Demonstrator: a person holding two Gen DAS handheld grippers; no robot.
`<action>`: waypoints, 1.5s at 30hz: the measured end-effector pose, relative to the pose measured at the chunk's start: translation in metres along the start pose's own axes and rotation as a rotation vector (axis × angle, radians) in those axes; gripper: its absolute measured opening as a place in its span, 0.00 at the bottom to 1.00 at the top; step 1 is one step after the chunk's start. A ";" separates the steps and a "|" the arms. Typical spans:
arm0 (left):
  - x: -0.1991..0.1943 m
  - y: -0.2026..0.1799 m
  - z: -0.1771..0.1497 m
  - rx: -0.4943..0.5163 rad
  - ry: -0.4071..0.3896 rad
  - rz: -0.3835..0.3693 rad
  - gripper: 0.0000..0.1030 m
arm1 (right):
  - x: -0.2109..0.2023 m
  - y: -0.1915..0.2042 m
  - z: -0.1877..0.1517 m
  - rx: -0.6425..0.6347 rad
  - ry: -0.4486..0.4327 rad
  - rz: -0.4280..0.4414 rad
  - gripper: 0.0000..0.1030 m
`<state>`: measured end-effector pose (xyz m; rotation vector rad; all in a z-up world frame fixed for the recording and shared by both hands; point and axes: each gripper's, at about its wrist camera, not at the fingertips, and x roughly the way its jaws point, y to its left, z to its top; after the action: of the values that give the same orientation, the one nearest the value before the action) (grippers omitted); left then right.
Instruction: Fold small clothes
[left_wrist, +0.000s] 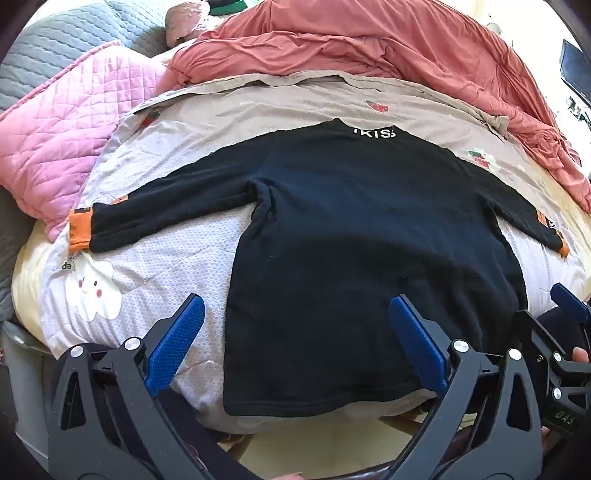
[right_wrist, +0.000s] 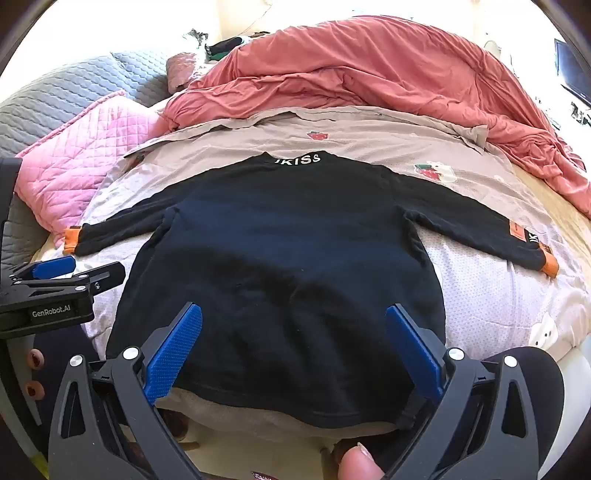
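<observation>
Sweater (right_wrist: 280, 258), small and black with orange cuffs, lies flat and face down on a bed, its sleeves spread straight out to either side and white lettering at the collar on the far edge. It rests on a pale printed blanket (right_wrist: 498, 295), with a rumpled coral duvet (right_wrist: 369, 70) heaped behind it and a pink quilted pillow (left_wrist: 74, 140) off to the left.

Both hand-held grippers hover above the hem nearest the person. The left gripper (left_wrist: 295, 343) has its blue fingers spread wide and holds nothing; the sweater's lower left edge lies beneath the gap. The right gripper (right_wrist: 295, 343) is equally wide, also empty, over the middle of the hem.

Nothing is folded yet, so the first fold appears to be the step at hand. Doing it well probably means pinching one layer pair cleanly (a cuff or a hem corner, not the blanket beneath), lifting just clear, and carrying each sleeve (left_wrist: 166, 206) across the body so the edges line up. The soft knit will likely sag and drag if gripped too near the middle.
</observation>
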<state>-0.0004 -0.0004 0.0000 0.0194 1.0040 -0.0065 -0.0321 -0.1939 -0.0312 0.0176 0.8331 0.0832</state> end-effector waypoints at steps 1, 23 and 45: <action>0.000 0.001 0.000 -0.012 0.006 -0.016 0.92 | 0.000 0.000 0.000 -0.002 -0.001 0.001 0.96; -0.006 0.001 0.002 -0.013 -0.007 -0.019 0.92 | -0.013 0.004 0.002 -0.029 -0.028 -0.046 0.96; -0.005 -0.003 0.001 -0.006 -0.004 -0.019 0.92 | -0.012 -0.002 0.003 -0.010 -0.018 -0.061 0.96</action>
<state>-0.0028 -0.0031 0.0050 0.0041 1.0000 -0.0207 -0.0380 -0.1963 -0.0201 -0.0168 0.8147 0.0298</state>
